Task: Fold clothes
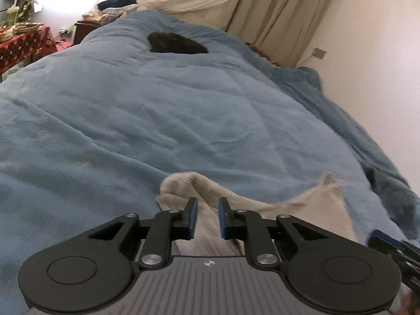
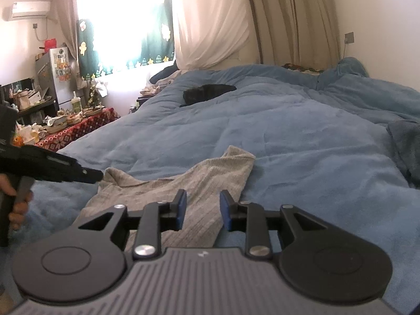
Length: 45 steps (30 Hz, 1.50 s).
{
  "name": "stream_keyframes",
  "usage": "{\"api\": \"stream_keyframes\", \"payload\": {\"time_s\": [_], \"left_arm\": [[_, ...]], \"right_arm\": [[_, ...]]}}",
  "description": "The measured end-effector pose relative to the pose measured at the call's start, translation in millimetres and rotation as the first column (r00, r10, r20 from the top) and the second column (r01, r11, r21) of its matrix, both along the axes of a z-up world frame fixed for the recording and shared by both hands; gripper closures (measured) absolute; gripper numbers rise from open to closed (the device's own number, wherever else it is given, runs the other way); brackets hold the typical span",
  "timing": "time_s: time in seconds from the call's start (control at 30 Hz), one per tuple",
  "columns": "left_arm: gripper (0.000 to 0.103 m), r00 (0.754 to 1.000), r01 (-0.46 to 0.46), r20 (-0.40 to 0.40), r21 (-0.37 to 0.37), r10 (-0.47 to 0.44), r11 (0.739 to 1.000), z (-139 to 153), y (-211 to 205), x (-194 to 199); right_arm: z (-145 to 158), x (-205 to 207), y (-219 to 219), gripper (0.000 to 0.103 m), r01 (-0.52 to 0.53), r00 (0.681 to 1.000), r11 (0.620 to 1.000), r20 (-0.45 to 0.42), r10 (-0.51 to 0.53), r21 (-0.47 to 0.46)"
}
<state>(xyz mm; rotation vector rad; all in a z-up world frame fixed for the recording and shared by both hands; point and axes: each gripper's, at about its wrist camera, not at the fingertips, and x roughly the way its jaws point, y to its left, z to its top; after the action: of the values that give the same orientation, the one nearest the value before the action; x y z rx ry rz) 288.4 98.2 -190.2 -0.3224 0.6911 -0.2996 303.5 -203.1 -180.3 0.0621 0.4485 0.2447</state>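
Left wrist view: the left tongs (image 1: 207, 218) hover with their blue pads parted, gripping nothing, above a grey knitted garment (image 1: 302, 207) that lies rumpled at the near edge of a bed covered by a blue blanket (image 1: 157, 110). A dark bundle (image 1: 176, 42) rests far up the bed.

Right wrist view: the right tongs (image 2: 203, 210) are likewise released, pads apart over the garment (image 2: 199, 183), which spreads flat beneath them. A person's hand (image 2: 15, 202) holds the left tongs (image 2: 92, 176) at the garment's left edge.
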Motion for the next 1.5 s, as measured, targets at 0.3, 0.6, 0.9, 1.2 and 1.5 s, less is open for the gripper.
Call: {"api": "stream_keyframes", "payload": {"time_s": [0.3, 0.6, 0.9, 1.2, 1.5], "left_arm": [[0.069, 0.993, 0.065, -0.093, -0.082, -0.072, 0.995, -4, -1, -60], [0.065, 0.979, -0.104, -0.191, -0.182, 0.068, 0.978, -33, 17, -47], [0.065, 0.966, -0.141, -0.249, -0.313, 0.062, 0.939, -57, 25, -34], [0.092, 0.976, -0.131, -0.214, -0.394, 0.047, 0.91, -57, 28, -40], [0.095, 1.0, -0.026, -0.008, -0.281, 0.025, 0.959, 9, -3, -62]], "right_arm": [[-7, -43, 11, 0.07, -0.081, 0.996, 0.996, -0.04, 0.08, -0.03], [-12, -68, -3, 0.068, -0.073, 0.997, 0.997, -0.043, 0.072, -0.035], [1, -60, -35, 0.065, 0.014, 1.0, 0.999, 0.015, -0.014, -0.036], [4, -58, -37, 0.062, 0.028, 0.999, 0.998, 0.04, -0.025, -0.06], [12, -56, -50, 0.059, 0.05, 0.996, 0.997, 0.072, -0.046, -0.053]]}}
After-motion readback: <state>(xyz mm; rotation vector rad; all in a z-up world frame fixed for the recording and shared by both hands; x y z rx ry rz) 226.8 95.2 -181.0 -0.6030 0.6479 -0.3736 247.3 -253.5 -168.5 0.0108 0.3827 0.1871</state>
